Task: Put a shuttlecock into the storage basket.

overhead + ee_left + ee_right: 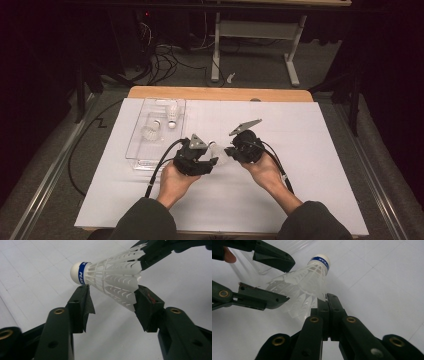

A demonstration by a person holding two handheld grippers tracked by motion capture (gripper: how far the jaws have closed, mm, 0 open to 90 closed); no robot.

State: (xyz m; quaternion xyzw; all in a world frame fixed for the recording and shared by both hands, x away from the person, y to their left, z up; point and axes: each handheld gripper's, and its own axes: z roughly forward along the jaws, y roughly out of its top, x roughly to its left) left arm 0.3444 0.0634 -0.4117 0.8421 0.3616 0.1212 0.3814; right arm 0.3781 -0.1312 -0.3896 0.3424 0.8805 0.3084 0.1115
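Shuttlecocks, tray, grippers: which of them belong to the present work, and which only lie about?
In the work:
- shuttlecock with blue band, between the grippers
- right gripper, shut on its skirt rim
- left gripper, jaws around it, not yet pressing

Lying about:
- clear tray
- two shuttlecocks inside it

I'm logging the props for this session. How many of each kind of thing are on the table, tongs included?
Shuttlecocks: 3, two in the tray, one held between the tongs
Clear tray: 1
Tongs: 2, left tongs, right tongs
Total: 6
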